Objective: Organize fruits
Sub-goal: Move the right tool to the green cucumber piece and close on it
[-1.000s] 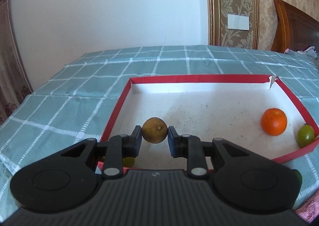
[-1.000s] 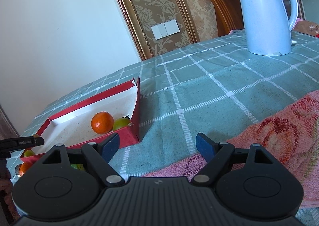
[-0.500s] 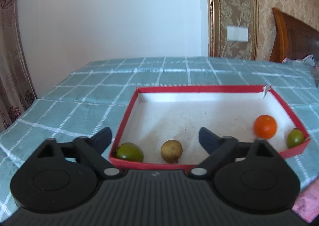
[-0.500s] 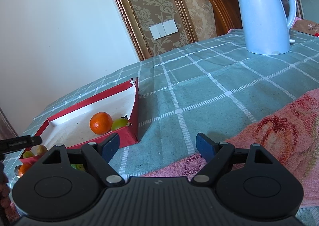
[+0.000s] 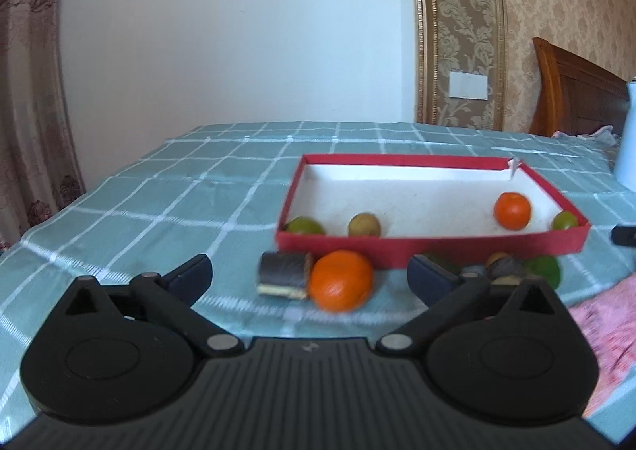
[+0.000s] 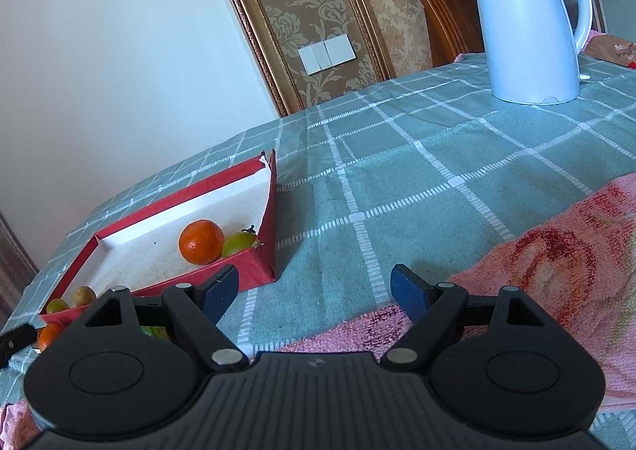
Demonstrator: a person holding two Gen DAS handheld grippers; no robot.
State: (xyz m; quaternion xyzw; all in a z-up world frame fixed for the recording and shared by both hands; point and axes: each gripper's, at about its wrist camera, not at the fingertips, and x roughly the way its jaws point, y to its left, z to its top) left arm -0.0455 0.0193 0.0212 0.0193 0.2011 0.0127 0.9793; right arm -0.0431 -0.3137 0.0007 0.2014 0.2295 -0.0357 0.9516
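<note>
A red tray (image 5: 433, 244) with a white floor holds a brown fruit (image 5: 364, 225), a green fruit (image 5: 305, 226), an orange (image 5: 512, 210) and a green fruit (image 5: 565, 220) at its right corner. In front of the tray lie a loose orange (image 5: 342, 285), a green fruit (image 5: 543, 269) and small dark pieces (image 5: 504, 267). My left gripper (image 5: 309, 280) is open and empty, pulled back from the tray. My right gripper (image 6: 314, 291) is open and empty, right of the tray (image 6: 254, 269), where the orange (image 6: 201, 241) shows.
A dark cylinder (image 5: 284, 275) lies beside the loose orange. A white kettle (image 6: 528, 20) stands at the back right. A pink towel (image 6: 556, 263) covers the near right of the checked green cloth (image 6: 397, 156). A wall and headboard are behind.
My left gripper opened and let the brown fruit go into the tray, then drew back, bringing the loose fruits before the tray into view. The right gripper barely moved.
</note>
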